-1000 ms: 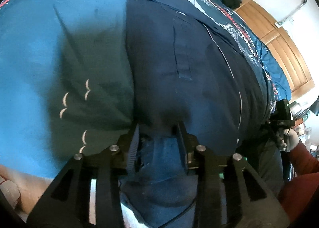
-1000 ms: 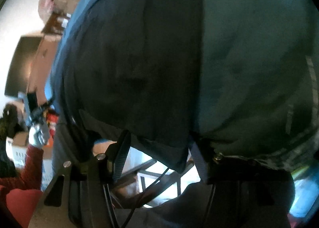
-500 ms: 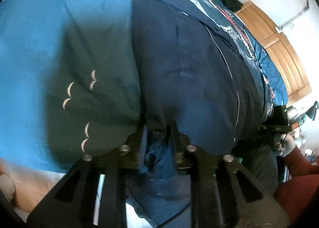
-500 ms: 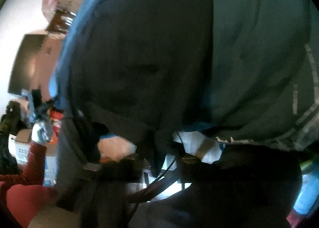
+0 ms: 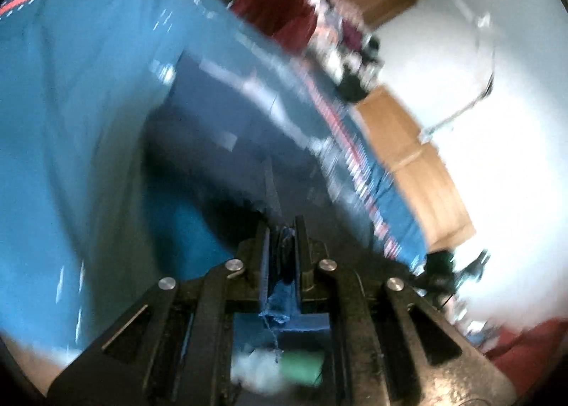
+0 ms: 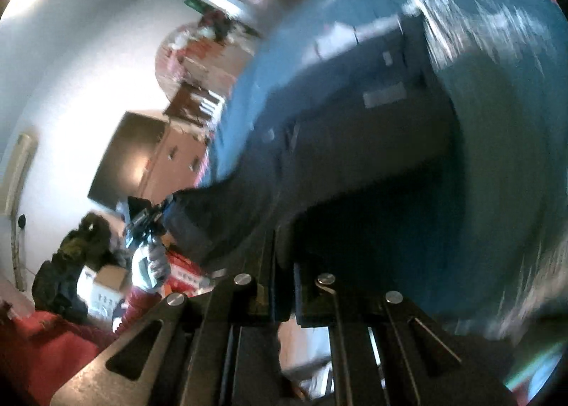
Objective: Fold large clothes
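Note:
A large navy garment [image 5: 227, 143] lies on a teal bedspread [image 5: 71, 93], its near edge lifted off the bed. My left gripper [image 5: 282, 228] is shut on that near edge, with blue cloth bunched between its fingers. In the right wrist view the same navy garment [image 6: 355, 143] runs up and away from my right gripper [image 6: 284, 239], which is shut on another part of the raised edge. Both views are blurred by motion. The left gripper [image 6: 149, 221] shows far off at the left, held by a gloved hand [image 6: 151, 264] in a red sleeve.
The bedspread's patterned red and white border [image 5: 355, 164] runs along the bed's far side. Wooden cupboards [image 5: 419, 164] stand against a white wall behind it. A dark screen [image 6: 124, 157], boxes [image 6: 106, 281] and clutter fill the room at the left of the right wrist view.
Both grippers have gone from open around the garment's edge to shut on it. They have lifted and tilted upward, so the room and walls now show beyond the bed.

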